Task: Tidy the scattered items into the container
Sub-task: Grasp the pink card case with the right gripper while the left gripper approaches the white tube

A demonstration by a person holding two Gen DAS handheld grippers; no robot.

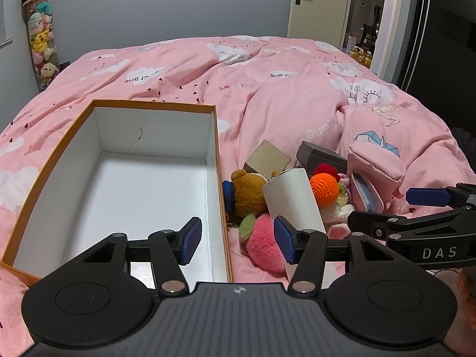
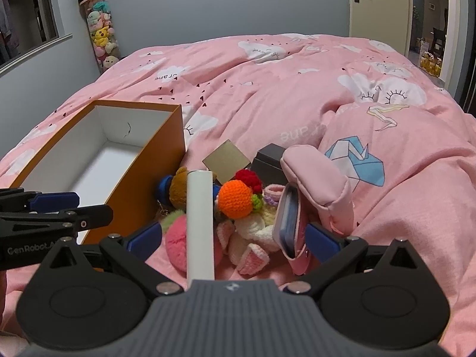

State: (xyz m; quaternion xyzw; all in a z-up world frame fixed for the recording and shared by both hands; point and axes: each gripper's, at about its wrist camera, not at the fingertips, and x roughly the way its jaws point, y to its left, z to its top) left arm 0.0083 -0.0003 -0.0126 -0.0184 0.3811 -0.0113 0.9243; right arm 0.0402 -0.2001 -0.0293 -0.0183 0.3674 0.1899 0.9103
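here a pink quilt [image 2: 267,89] printed with white clouds and a blue paper crane covers the bed and fills most of both views. behind it stands a grey wall with a tall clear tube of plush toys [image 2: 101,35] in the corner, and on the right a cream door [image 1: 315,3] opens onto a lit room.

an orange box [image 1: 221,208] with a white inside sits open on the quilt, nothing visible in it. just beside its right wall lies the pile of small items: a brown plush bear [image 1: 248,190], a pink furry ball [image 1: 263,244], an orange crochet ball [image 2: 236,199], a white tube [image 2: 200,226], a pink pouch [image 2: 318,181] with a blue-edged thing at its mouth, a tan cardboard piece [image 2: 226,160] and a dark box [image 2: 269,157].

the near end of the white tube is cut off behind the right gripper's body, and the pale crochet pieces under the orange ball are too tangled to name.

the left gripper [image 1: 236,239] hovers over the box's right wall, its fingers apart with nothing between them. the right gripper [image 2: 235,236] hangs over the pile, its fingers spread wide on either side of the tube and pouch, gripping neither.
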